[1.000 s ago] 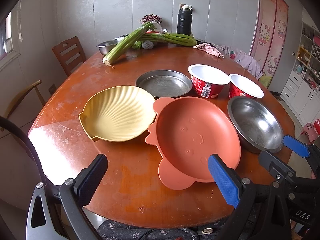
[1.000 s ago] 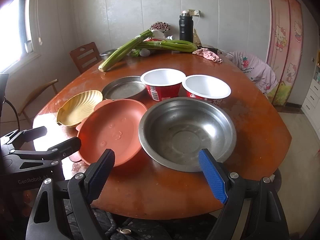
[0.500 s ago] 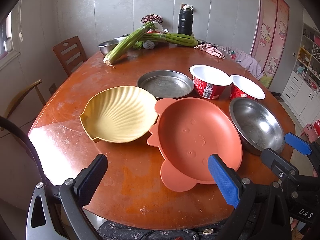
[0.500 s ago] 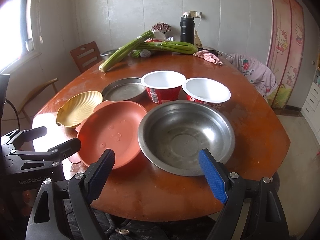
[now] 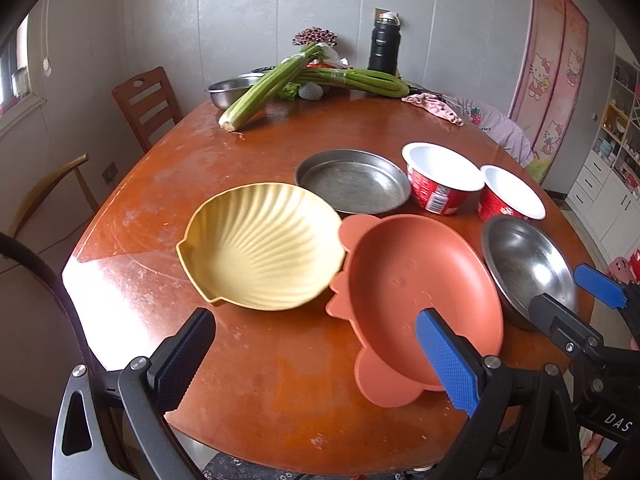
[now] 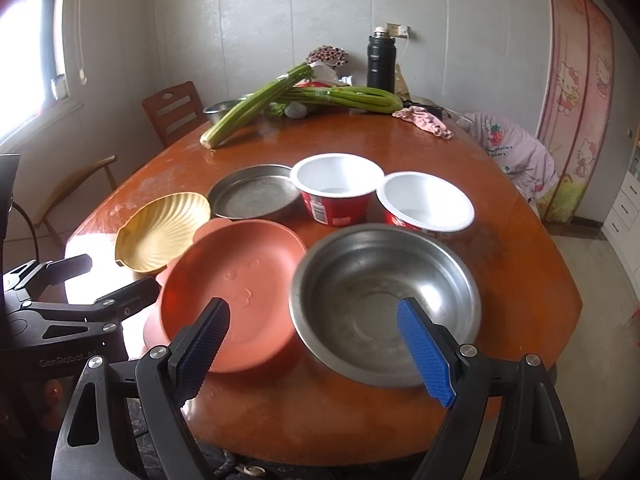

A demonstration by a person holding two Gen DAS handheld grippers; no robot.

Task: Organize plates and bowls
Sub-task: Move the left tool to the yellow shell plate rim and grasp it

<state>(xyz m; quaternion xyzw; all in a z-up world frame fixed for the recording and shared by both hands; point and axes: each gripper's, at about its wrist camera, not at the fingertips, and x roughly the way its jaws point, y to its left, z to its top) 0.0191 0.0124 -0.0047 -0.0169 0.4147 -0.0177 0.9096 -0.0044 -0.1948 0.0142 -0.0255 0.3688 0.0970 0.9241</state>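
While both claws hang released over the near table (image 5: pixel 280 392) edge, the left gripper (image 5: pixel 316 360) faces a yellow shell bowl (image 5: pixel 260 246) at frame centre touching an orange plate (image 5: pixel 424 288), and the right gripper (image 6: pixel 312 350) faces a steel bowl (image 6: pixel 384 304) at lower centre, two red cups (image 6: pixel 336 190) behind

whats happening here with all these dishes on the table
A person is holding a two-finger gripper in each hand at the near edge of a round wooden table. Neither holds anything yet. The left gripper is open, facing the yellow shell dish and orange plate. The right gripper is open, facing the steel bowl. A flat metal pan and two red cups sit behind, unstacked.
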